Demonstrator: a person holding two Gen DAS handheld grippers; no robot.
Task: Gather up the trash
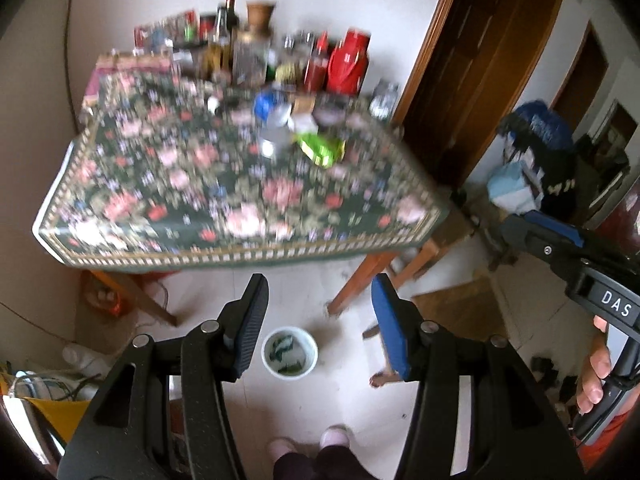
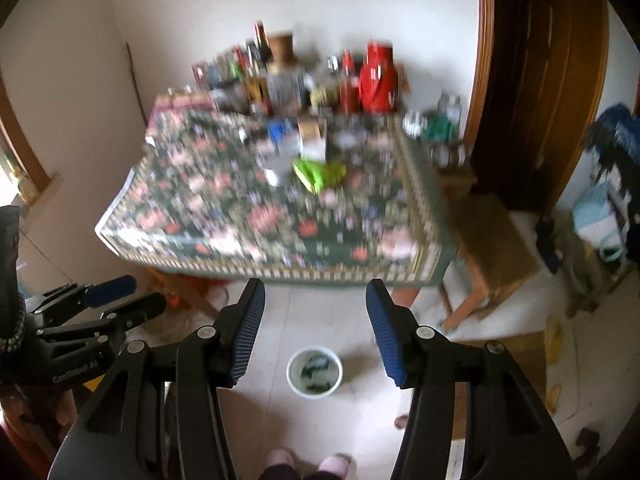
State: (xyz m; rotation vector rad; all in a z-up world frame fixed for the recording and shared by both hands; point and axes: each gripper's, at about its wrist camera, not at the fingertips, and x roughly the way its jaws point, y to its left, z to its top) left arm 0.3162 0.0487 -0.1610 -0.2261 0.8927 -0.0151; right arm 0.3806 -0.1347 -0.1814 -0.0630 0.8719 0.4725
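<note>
White-walled room, pale tiled floor (image 1: 288, 280), brown wooden door (image 1: 480, 60) at right. Floral-clothed table (image 1: 200, 184) seen from above, blurred in both views. Far edge crowded with bottles and jars: red flask (image 1: 348, 64), red sauce bottle (image 1: 316, 64), dark bottle (image 1: 230, 12); labels unreadable. Near mid-table, trash: green wrapper (image 1: 322, 148) lying flat, just beside pale crumpled piece (image 1: 274, 136), with blue item (image 1: 266, 104) behind; exact nature of these too blurred to tell. Wooden stool (image 2: 492, 248) beside right table corner.

White bucket (image 2: 315, 372) on floor in front of table, well apart from the wrapper, greenish scraps inside; framed between the fingers in both wrist views. Slippered feet (image 1: 304, 440) at bottom edge.

Left gripper (image 1: 320, 328) held above floor, jaws apart about halfway, nothing between them, pads touching nothing. Right gripper (image 2: 316, 332) likewise about half open and empty, over the bucket in view. Right gripper also visible at right edge of left view, hand (image 1: 598, 376) wrapped on its handle; left gripper at left edge of right view, blue pad showing.
</note>
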